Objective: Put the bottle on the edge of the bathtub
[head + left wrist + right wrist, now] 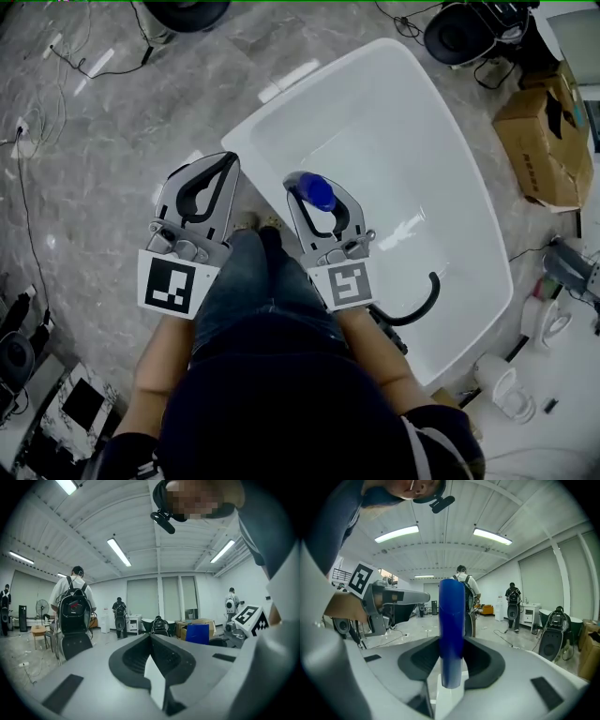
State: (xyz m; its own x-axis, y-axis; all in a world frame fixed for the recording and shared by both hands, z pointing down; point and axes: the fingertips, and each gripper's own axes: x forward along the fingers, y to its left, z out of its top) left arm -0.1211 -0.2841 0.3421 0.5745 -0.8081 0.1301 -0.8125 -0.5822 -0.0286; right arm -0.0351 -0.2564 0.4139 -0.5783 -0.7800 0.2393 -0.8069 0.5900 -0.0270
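A blue bottle (320,192) is clamped between the jaws of my right gripper (315,185), which is held above the near end of the white bathtub (486,220). In the right gripper view the bottle (451,630) stands as a blue column between the dark pads, and the right gripper (451,644) is shut on it. My left gripper (217,173) hangs beside it over the grey floor, left of the tub. The tips of the left gripper (151,637) meet with nothing between them.
A black hose (427,302) lies in the tub's near right corner. A cardboard box (548,141) stands on the floor to the right, cables (37,122) trail at the left. My legs (262,281) are between the grippers. A person with a backpack (72,609) stands in the room.
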